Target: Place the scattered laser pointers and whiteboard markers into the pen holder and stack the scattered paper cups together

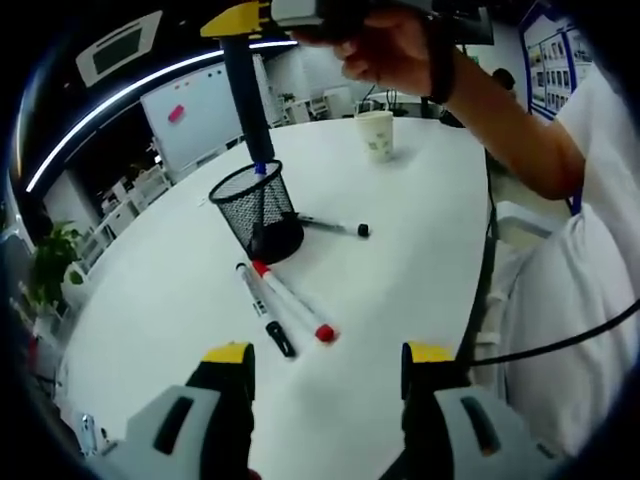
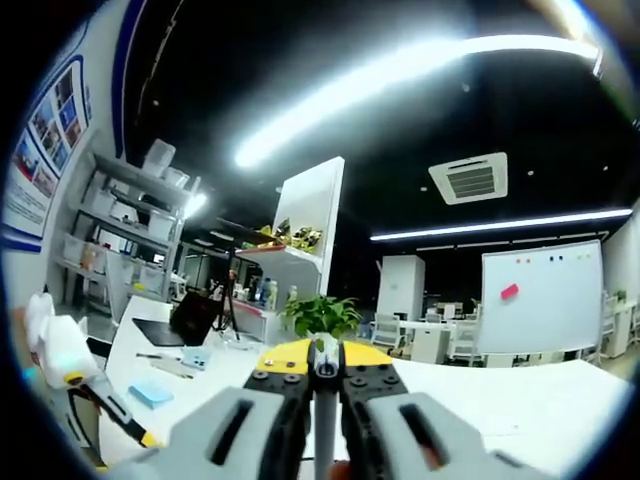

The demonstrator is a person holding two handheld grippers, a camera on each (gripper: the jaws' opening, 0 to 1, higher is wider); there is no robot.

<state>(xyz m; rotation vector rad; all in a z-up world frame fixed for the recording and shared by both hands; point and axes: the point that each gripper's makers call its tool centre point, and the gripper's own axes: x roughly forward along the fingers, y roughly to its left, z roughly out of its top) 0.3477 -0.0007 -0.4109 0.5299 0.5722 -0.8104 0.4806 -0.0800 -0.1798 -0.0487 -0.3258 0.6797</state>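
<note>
Black mesh pen holder (image 1: 257, 210) stands on the white table (image 1: 400, 330) while the right gripper (image 1: 255, 150), jaws clamped on a marker (image 2: 324, 400), reaches into it; two markers (image 1: 285, 305) lie near the wide-open left gripper (image 1: 328, 352), paper cup (image 1: 376, 134) beyond

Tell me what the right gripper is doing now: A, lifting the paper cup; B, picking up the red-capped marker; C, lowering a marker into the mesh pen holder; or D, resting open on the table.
C: in the left gripper view the right gripper holds a dark marker upright, its tip inside the black mesh pen holder.
</note>
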